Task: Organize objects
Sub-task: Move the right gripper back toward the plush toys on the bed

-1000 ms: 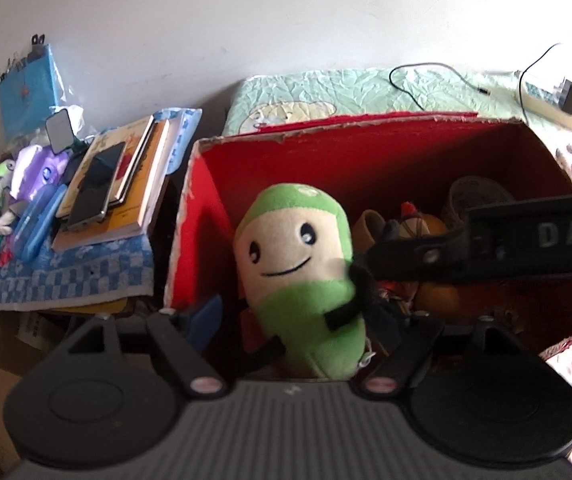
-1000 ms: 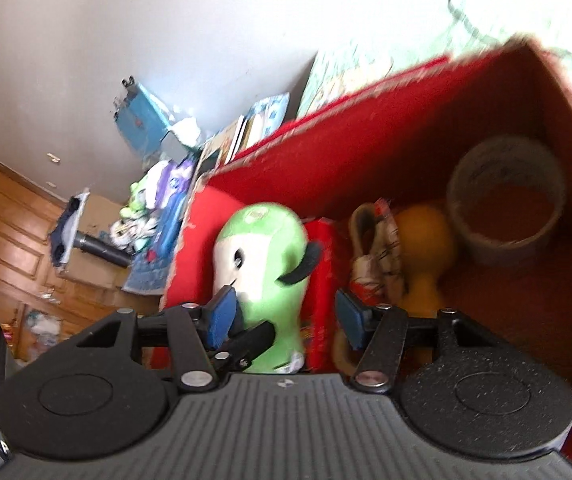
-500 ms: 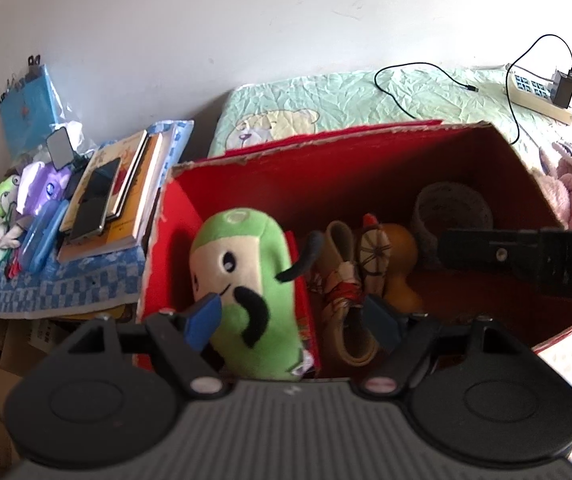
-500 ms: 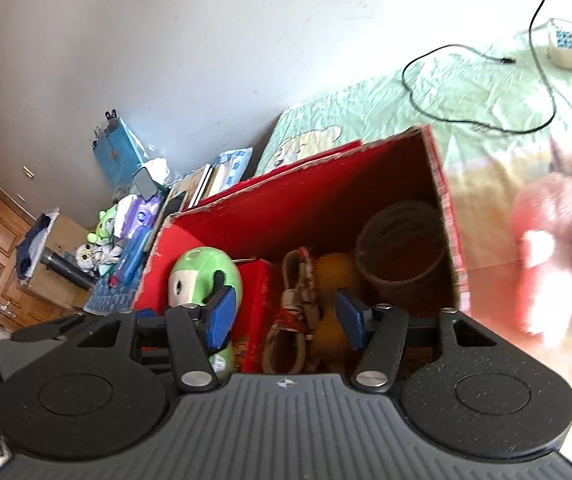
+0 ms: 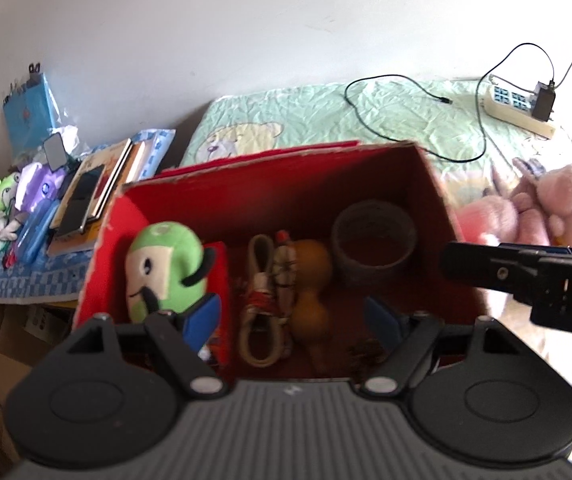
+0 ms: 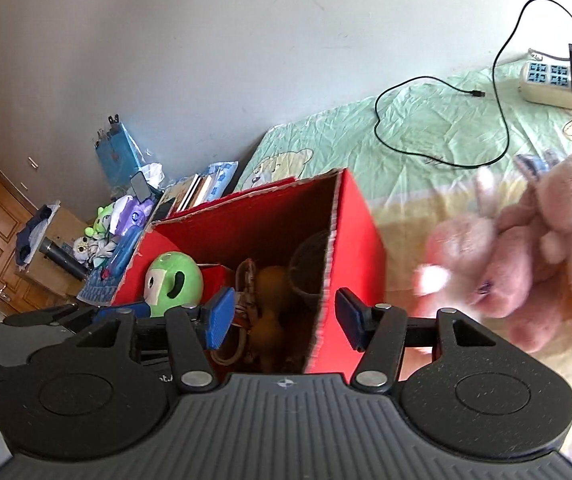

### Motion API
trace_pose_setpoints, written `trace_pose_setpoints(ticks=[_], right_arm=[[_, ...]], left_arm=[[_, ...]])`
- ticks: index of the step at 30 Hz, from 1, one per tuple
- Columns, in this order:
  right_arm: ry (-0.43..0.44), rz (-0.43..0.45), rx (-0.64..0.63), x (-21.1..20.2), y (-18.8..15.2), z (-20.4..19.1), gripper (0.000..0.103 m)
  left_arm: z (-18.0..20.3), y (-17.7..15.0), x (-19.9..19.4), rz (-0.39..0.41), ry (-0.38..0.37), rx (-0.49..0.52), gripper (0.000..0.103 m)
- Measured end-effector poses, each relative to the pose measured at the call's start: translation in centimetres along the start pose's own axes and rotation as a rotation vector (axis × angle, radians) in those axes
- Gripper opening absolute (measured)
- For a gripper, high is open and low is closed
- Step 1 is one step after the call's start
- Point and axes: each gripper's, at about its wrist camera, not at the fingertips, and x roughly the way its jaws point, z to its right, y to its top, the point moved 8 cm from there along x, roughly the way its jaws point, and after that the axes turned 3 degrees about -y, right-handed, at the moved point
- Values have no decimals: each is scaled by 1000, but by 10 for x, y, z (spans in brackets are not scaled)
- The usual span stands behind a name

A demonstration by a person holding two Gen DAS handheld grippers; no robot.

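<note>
Fingers empty on both my grippers, left gripper (image 5: pixel 293 322) widening; I'd swing right gripper (image 6: pixel 280 318) squarely over pink plush rabbit (image 6: pixel 525 252), right of frame.

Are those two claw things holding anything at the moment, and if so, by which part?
No. The left gripper, its jaws opening, and the right gripper both stand over the red cardboard box with nothing between their blue pads.
</note>
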Motion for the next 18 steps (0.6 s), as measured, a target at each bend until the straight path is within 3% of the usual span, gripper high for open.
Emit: trace_pose_setpoints(ticks=[18], right_arm=[[-71,27,10,-58,-3,82,59]], left_arm=[[121,5,-17,12,-29,58,87]])
